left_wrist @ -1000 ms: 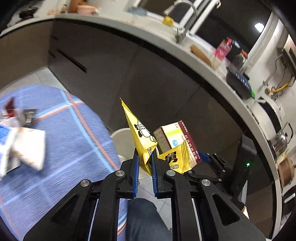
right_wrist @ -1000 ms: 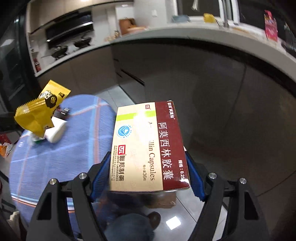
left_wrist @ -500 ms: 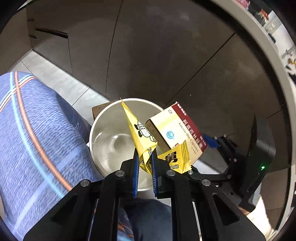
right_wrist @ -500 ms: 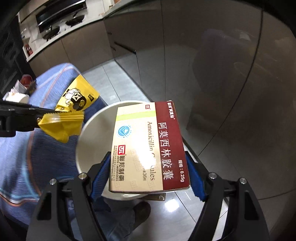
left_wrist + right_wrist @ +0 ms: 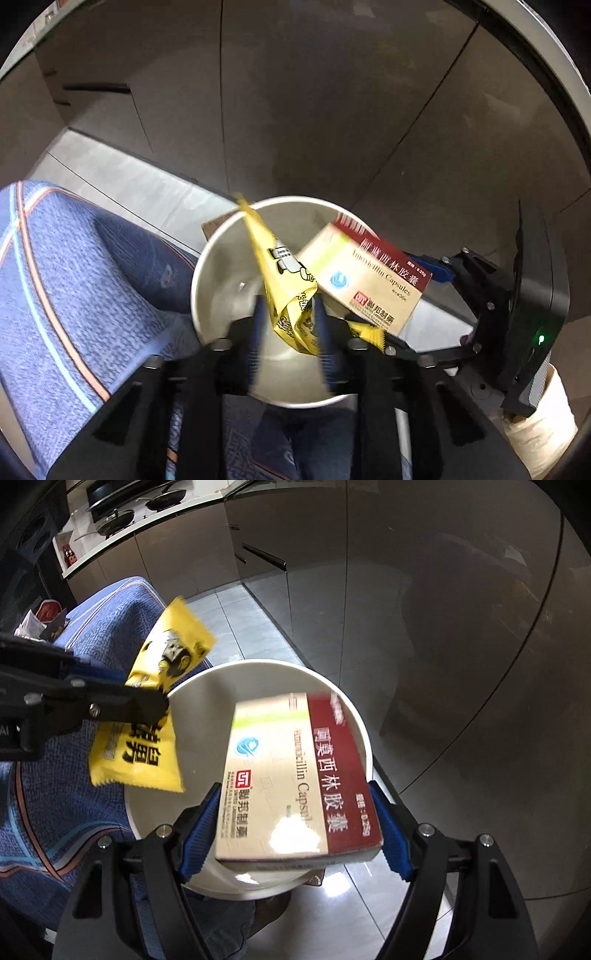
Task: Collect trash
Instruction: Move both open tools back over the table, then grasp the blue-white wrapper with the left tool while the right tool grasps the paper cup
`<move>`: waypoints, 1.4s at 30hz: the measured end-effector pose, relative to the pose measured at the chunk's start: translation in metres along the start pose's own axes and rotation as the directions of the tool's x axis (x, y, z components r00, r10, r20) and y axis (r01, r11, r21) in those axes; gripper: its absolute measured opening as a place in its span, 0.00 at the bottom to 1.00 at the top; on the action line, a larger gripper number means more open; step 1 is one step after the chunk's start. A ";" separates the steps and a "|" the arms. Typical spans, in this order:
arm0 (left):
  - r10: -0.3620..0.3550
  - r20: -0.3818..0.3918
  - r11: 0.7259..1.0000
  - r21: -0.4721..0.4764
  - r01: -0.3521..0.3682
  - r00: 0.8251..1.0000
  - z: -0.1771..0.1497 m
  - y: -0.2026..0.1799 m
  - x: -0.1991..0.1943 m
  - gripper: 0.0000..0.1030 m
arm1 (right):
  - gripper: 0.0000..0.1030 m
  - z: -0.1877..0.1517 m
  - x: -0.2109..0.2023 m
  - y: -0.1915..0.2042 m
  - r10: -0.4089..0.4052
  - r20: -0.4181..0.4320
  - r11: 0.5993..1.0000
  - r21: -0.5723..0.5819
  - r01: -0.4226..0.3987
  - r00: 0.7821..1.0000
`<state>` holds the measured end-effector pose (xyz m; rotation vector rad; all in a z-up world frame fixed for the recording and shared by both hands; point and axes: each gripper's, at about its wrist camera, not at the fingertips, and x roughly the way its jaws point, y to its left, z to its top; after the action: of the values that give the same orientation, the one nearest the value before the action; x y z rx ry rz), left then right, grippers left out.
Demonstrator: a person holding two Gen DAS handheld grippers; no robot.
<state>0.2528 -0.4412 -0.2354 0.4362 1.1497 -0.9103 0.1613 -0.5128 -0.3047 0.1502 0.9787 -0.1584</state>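
The blue checked tablecloth (image 5: 74, 295) is occupying the left of both wrist views, draped over the table edge.

Just right of it, the left gripper (image 5: 288, 325) is pointing steeply down over the white bin (image 5: 207, 266). Its jaws have just been opening and are now standing apart, blurred in the left wrist view. The yellow snack wrapper (image 5: 280, 280) is lying between them; a gap is showing beside the left pad, so the pads are no longer pinching it. The wrapper is positioned over the bin opening. In the right wrist view the wrapper (image 5: 147, 731) is hanging across the bin's left rim (image 5: 266, 664), with the left gripper (image 5: 159, 709) reaching in from the left edge.

Further right, the medicine box (image 5: 365, 280), cream with a dark red band, is sitting tilted above the bin's right side. The right gripper (image 5: 295, 827) is holding its blue pads (image 5: 199, 830) on either flank of the box (image 5: 295, 775). Its jaws have just been opening slightly and are spread wide; the box is blurred at its far end, and whether the pads are pressing on it cannot be determined. In the left wrist view the right gripper (image 5: 424, 280) is entering from the right side.

Brown cabinet fronts (image 5: 295, 110) and a grey tiled floor (image 5: 258, 620) are surrounding the bin.
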 end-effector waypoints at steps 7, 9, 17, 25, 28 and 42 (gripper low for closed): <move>0.059 0.114 0.997 -0.058 -0.053 0.992 0.009 0.010 -0.020 0.78 | 0.93 -0.004 -0.014 0.006 -0.027 0.029 0.996 -0.083 0.030 0.999; 0.078 0.146 0.994 -0.085 -0.066 0.986 0.012 0.013 -0.026 0.85 | 0.97 -0.003 -0.017 0.007 -0.028 0.036 0.996 -0.084 0.031 0.999; 0.120 0.194 0.984 -0.155 -0.090 0.974 0.001 0.022 -0.061 0.92 | 0.97 0.004 -0.046 0.009 -0.004 0.067 0.998 -0.056 0.008 0.998; 0.137 0.285 0.963 -0.263 -0.060 0.949 -0.044 0.023 -0.148 0.92 | 0.97 0.013 -0.123 0.036 0.035 0.188 0.998 -0.058 -0.024 0.981; 0.171 0.313 0.943 -0.327 -0.063 0.934 -0.070 0.034 -0.183 0.92 | 0.97 0.018 -0.146 0.052 0.070 0.225 0.995 -0.081 -0.053 0.972; 0.393 0.296 0.762 -0.635 -0.129 0.871 -0.226 0.137 -0.277 0.92 | 0.97 0.028 -0.179 0.188 0.286 0.205 0.936 -0.268 -0.227 0.936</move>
<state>0.1968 -0.0923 -0.0883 -0.1214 0.8834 -0.3159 0.1241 -0.3224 -0.1298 0.0341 0.7196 0.1823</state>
